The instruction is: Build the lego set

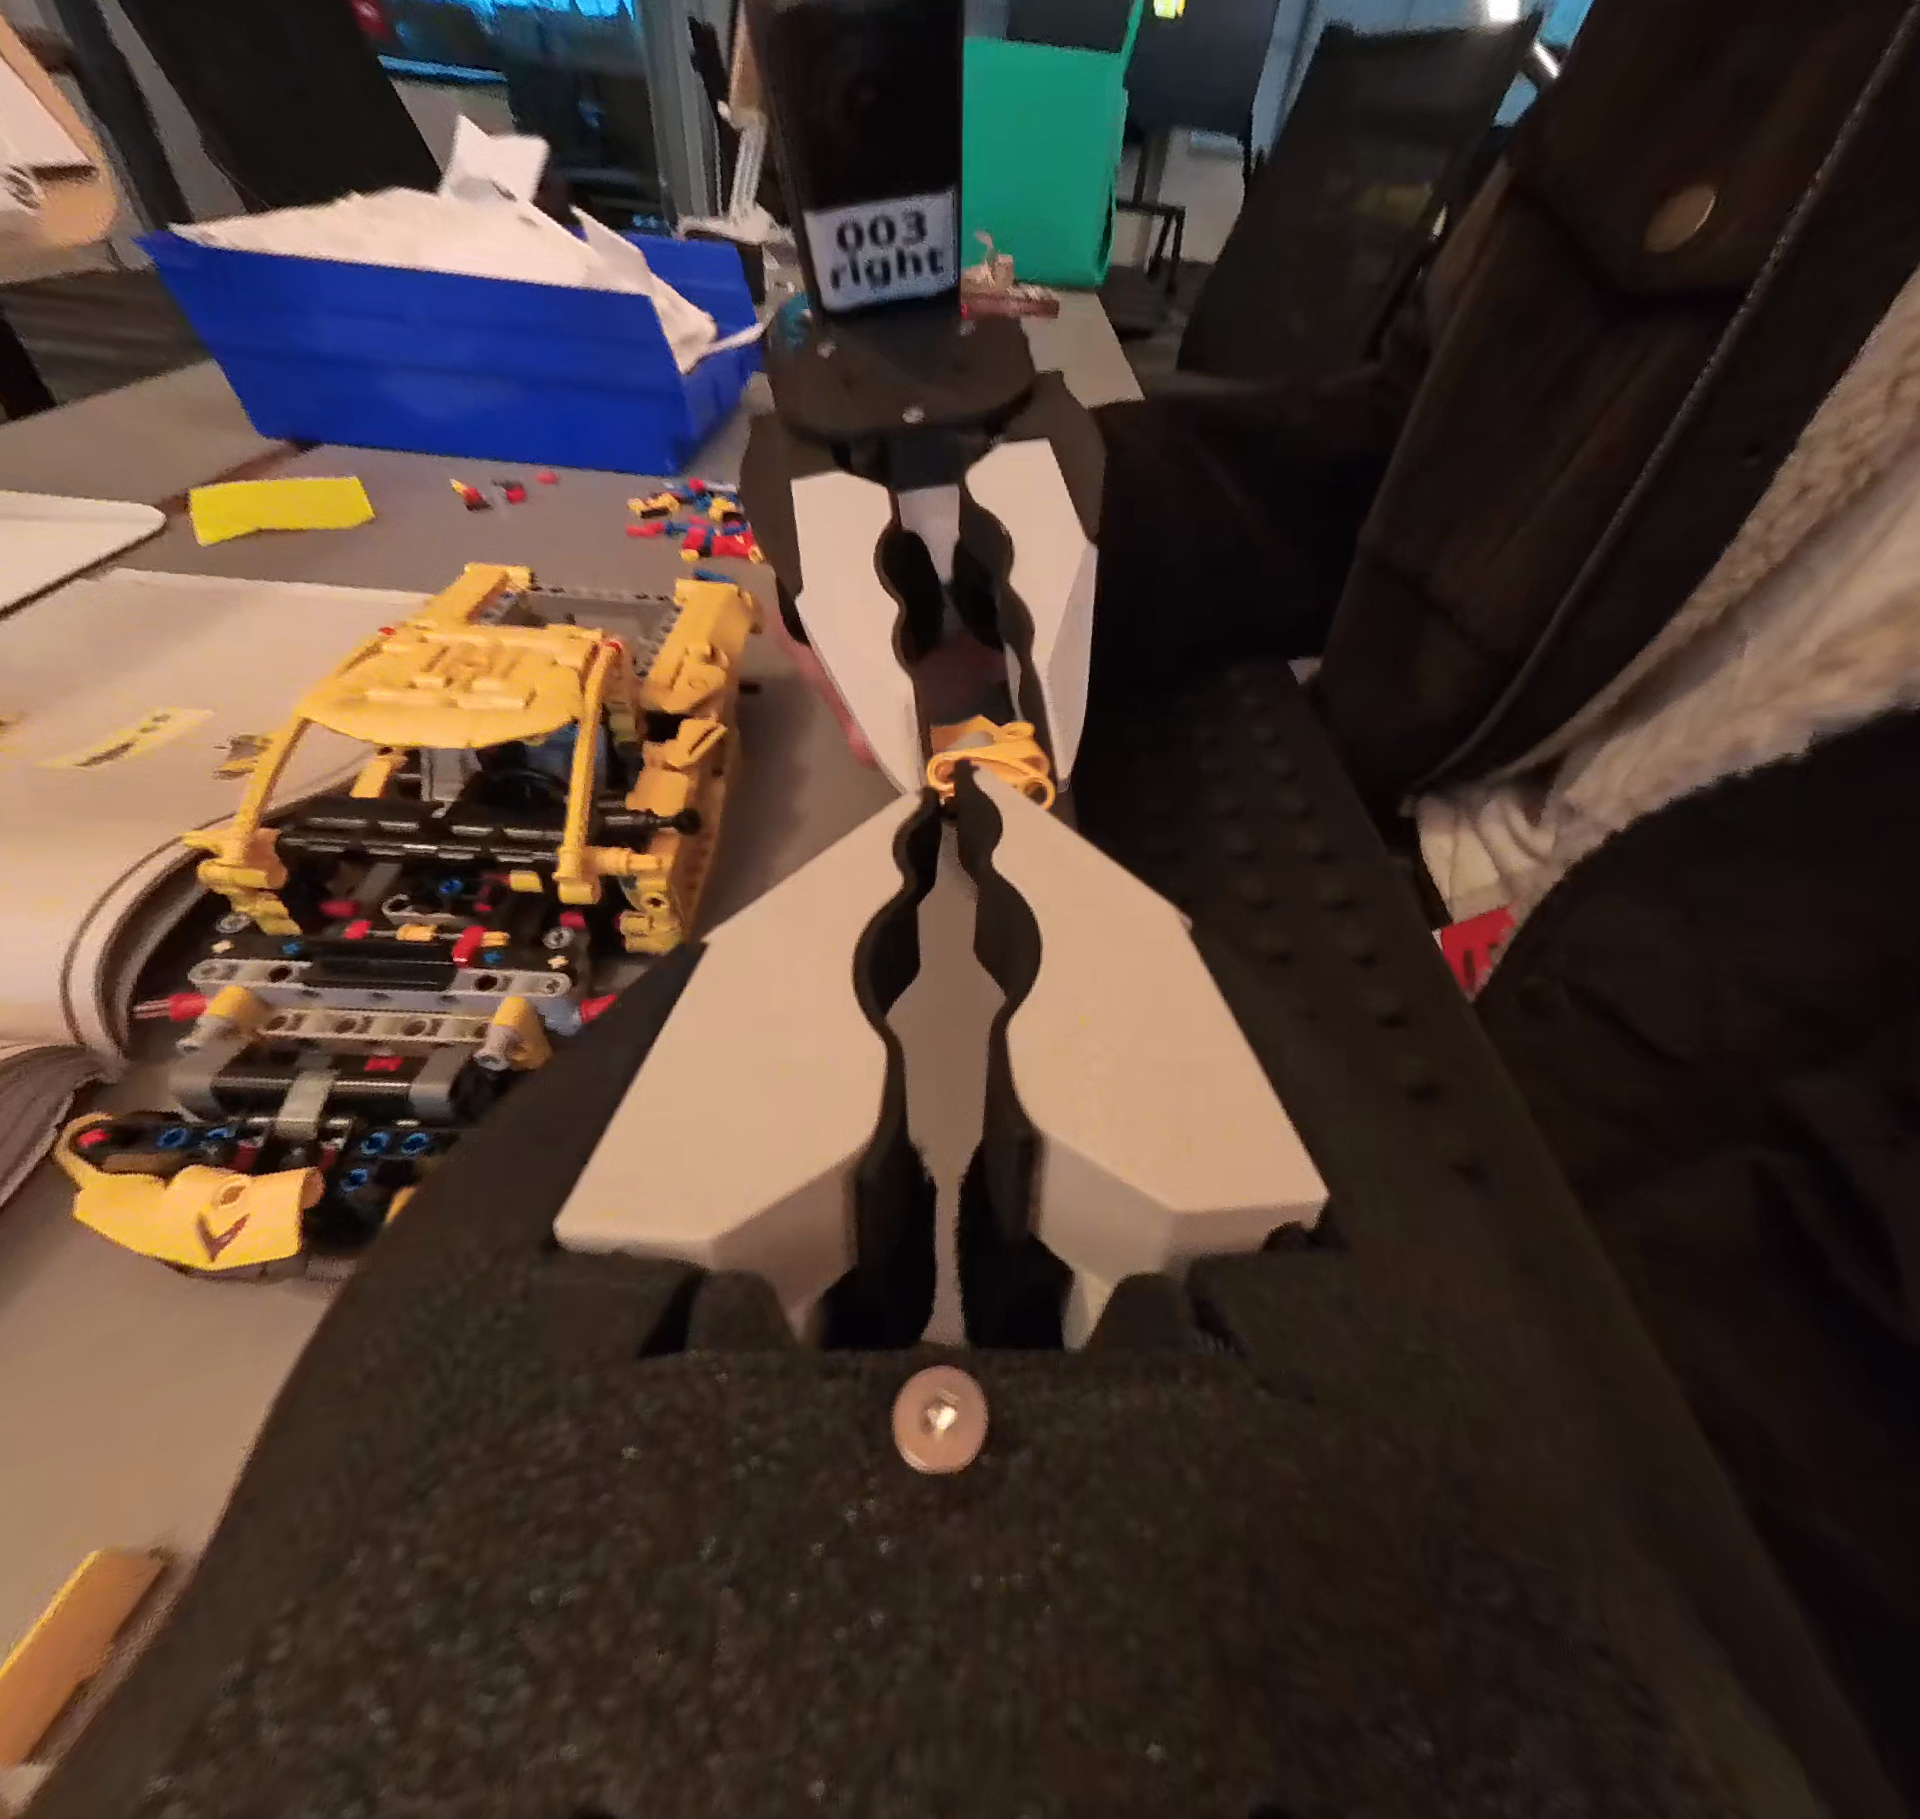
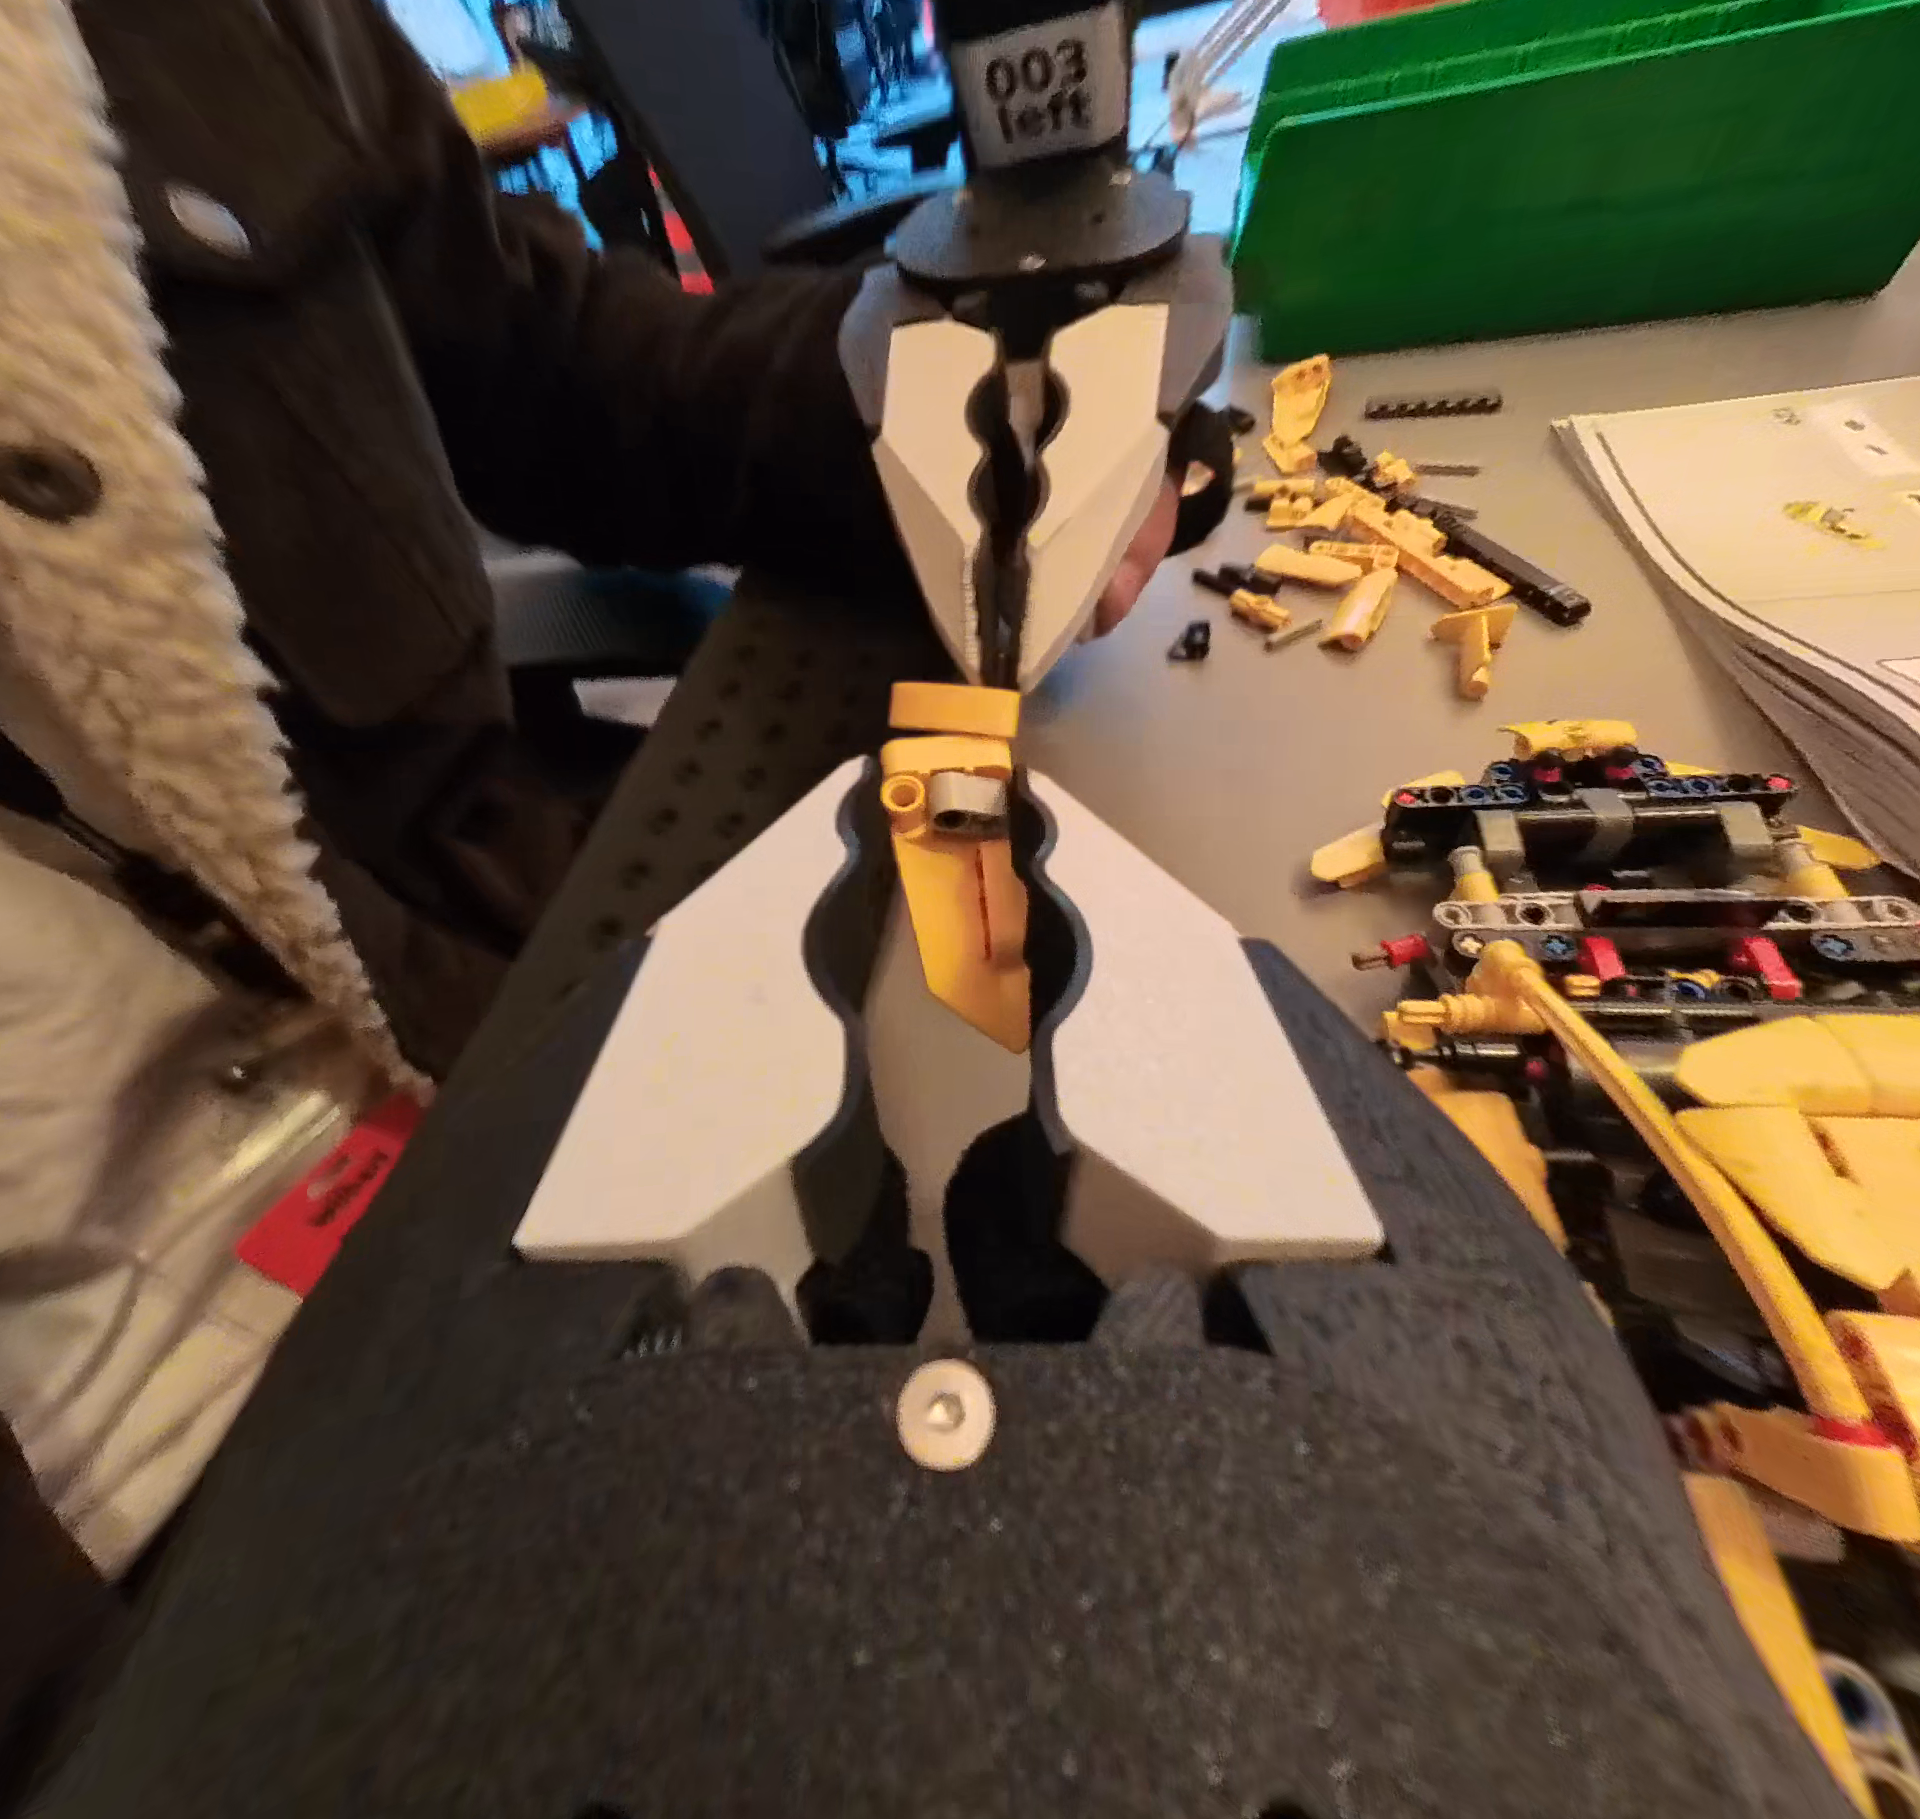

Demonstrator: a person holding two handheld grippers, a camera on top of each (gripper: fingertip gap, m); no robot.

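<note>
Left gripper (image 1: pixel 948 801): your fingers are pinched nearly together, tips meeting a small yellow connector (image 1: pixel 992 753) that sits between them and the opposing tips; whether they truly grip it you cannot tell from either view.

Right gripper (image 2: pixel 940 782): your fingers are clamped on a yellow panel piece (image 2: pixel 971 922) with a grey pin at its top end; the panel lies along the channel between the fingers, pointed end toward the camera. A short yellow curved piece (image 2: pixel 951 709) sits just beyond your tips, touching the left gripper's tips.

Model: the yellow lego car (image 1: pixel 436 896) rests on the grey table (image 1: pixel 810 803), well to the left of the left fingers (right of the right fingers).

Room: a dark coat sleeve (image 2: pixel 582 439) crowds the side opposite the car.

Left view only: blue bin (image 1: pixel 447 356), small red and blue loose parts (image 1: pixel 691 522). Right view only: green bin (image 2: pixel 1579 200), loose yellow parts (image 2: pixel 1361 543), instruction booklet (image 2: pixel 1766 543).
</note>
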